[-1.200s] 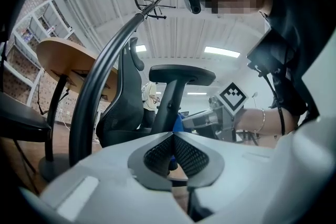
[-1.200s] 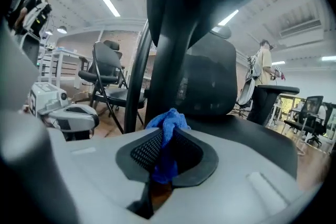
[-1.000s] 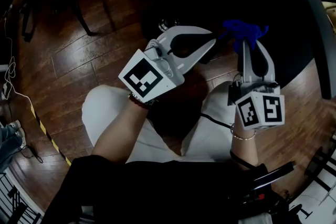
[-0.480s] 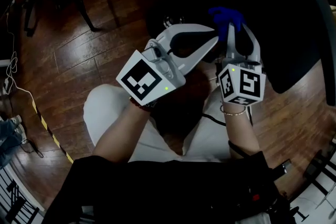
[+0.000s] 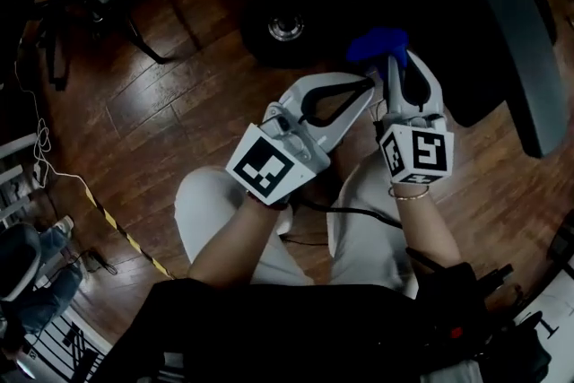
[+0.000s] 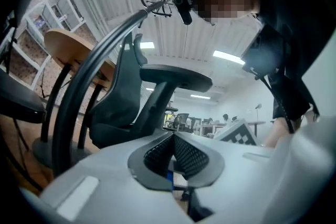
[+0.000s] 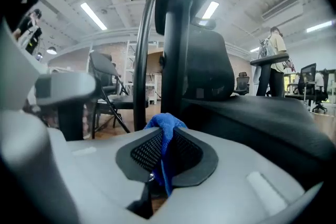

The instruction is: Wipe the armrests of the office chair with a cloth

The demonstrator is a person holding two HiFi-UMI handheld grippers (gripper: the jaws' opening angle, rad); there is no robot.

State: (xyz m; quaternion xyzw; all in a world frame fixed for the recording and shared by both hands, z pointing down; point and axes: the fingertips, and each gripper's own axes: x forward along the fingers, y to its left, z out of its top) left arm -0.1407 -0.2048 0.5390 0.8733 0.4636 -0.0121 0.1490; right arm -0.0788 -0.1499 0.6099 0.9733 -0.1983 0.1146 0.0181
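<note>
Right gripper [image 7: 167,132], jaws tight on the blue cloth [image 7: 164,122]; left gripper [image 6: 173,137], jaws together and empty, armrest [image 6: 176,76] ahead

The floor [image 5: 152,112] is laid in brown wood planks with a glossy sheen. The cloth [image 7: 164,121] is made of soft blue fabric with a fuzzy nap. The left gripper [image 6: 174,136] and right gripper [image 7: 167,135] are moulded in smooth, matt pale-grey plastic, and their pads [image 7: 145,155] are faced in finely ribbed black. The chair seat [image 7: 252,113] is finished in matt black.
</note>
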